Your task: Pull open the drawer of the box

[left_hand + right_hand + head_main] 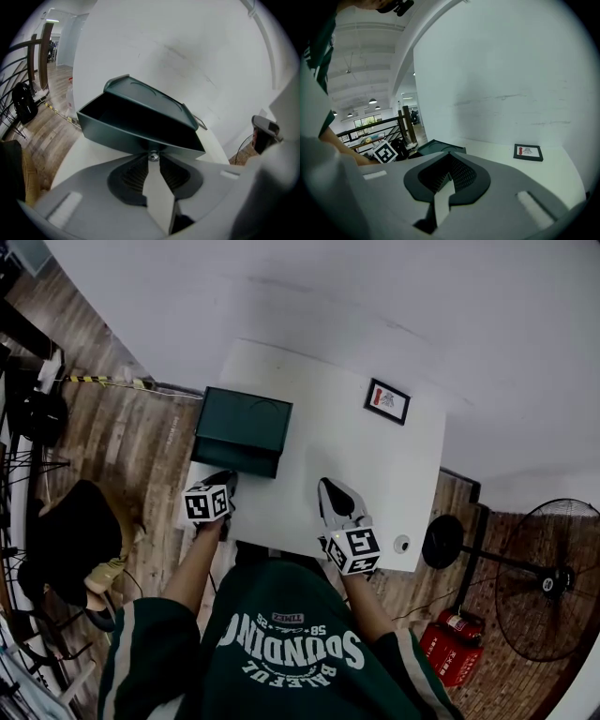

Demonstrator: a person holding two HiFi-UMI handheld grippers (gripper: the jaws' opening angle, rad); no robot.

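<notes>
Progress judged mostly done: saw drawer (140,137) out from under box (152,99) top, dark cavity exposed mid-frame in left gripper view; possibly more travel left, couldn't tell. Found left gripper (153,159) pinched on small metal knob (153,155) at drawer front. Saw right gripper (449,157) closed on nothing, parked lower centre of head view on table (375,460). Located box left of centre in head view, long axis roughly left-right, drawer front facing bottom of frame.
</notes>
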